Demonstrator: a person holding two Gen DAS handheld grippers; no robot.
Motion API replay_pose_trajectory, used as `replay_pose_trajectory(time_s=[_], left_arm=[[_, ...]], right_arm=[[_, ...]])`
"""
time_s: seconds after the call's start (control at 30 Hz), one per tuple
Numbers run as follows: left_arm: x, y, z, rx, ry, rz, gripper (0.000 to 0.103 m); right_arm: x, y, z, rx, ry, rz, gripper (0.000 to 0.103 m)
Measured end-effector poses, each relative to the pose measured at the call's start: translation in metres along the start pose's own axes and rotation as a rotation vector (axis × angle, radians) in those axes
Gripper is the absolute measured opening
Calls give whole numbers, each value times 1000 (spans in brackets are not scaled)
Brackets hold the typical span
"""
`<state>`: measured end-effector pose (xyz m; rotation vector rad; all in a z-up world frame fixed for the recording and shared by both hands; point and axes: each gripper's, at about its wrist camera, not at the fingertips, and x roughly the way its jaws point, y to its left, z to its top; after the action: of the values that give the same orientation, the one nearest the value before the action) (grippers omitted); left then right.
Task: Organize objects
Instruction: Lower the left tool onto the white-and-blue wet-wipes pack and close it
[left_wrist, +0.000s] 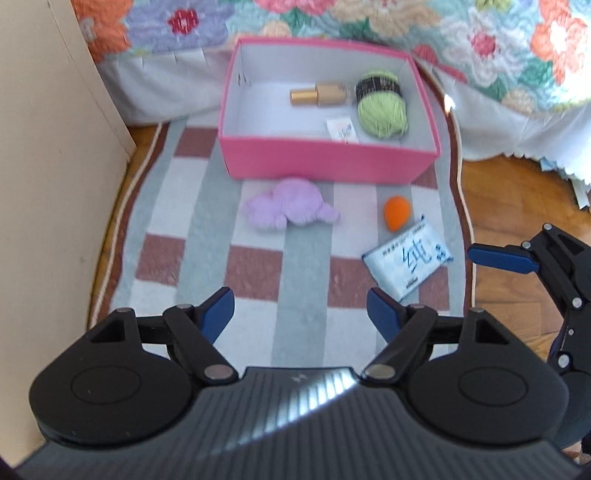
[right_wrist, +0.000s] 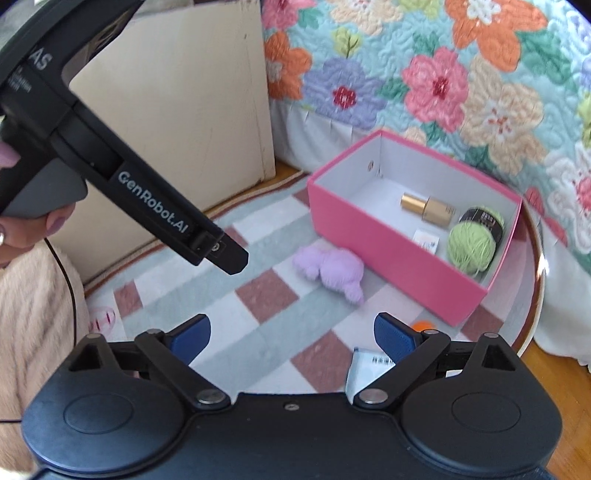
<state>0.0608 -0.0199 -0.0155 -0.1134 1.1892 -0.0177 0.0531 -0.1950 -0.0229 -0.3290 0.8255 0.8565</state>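
A pink box (left_wrist: 325, 162) (right_wrist: 388, 254) stands on a checked rug. Inside it lie a gold bottle (left_wrist: 317, 95) (right_wrist: 428, 207), a green yarn ball (left_wrist: 382, 105) (right_wrist: 472, 243) and a small white packet (left_wrist: 341, 130) (right_wrist: 425, 239). On the rug in front of it lie a purple plush toy (left_wrist: 286, 205) (right_wrist: 330, 271), an orange sponge (left_wrist: 396, 212) (right_wrist: 423, 325) and a white-blue tissue pack (left_wrist: 406, 260) (right_wrist: 364, 367). My left gripper (left_wrist: 300, 314) is open and empty above the rug. My right gripper (right_wrist: 291, 338) is open and empty, near the tissue pack.
The checked rug (left_wrist: 306, 266) (right_wrist: 258, 295) lies on a wooden floor (left_wrist: 517, 206). A beige cabinet (left_wrist: 48, 147) (right_wrist: 184, 110) stands at the left. A floral bedspread (left_wrist: 369, 22) (right_wrist: 443, 85) hangs behind the box. The other gripper's body (right_wrist: 110, 166) crosses the right wrist view's upper left.
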Motion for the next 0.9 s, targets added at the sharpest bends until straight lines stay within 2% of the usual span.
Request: replay_pose_trajectory(time_s=[0.27, 0.43, 0.73, 0.9], left_arm=[[39, -25, -20, 9, 38, -15, 78], [74, -39, -28, 3, 35, -27, 78], [137, -50, -27, -112, 68, -110, 78], [160, -56, -23, -143, 73, -126, 78]], right_arm=[[31, -8, -43, -47, -16, -65, 97], [46, -26, -63, -9, -26, -88, 97], [84, -64, -92, 15, 10, -152, 97], [98, -81, -99, 15, 23, -208, 97]])
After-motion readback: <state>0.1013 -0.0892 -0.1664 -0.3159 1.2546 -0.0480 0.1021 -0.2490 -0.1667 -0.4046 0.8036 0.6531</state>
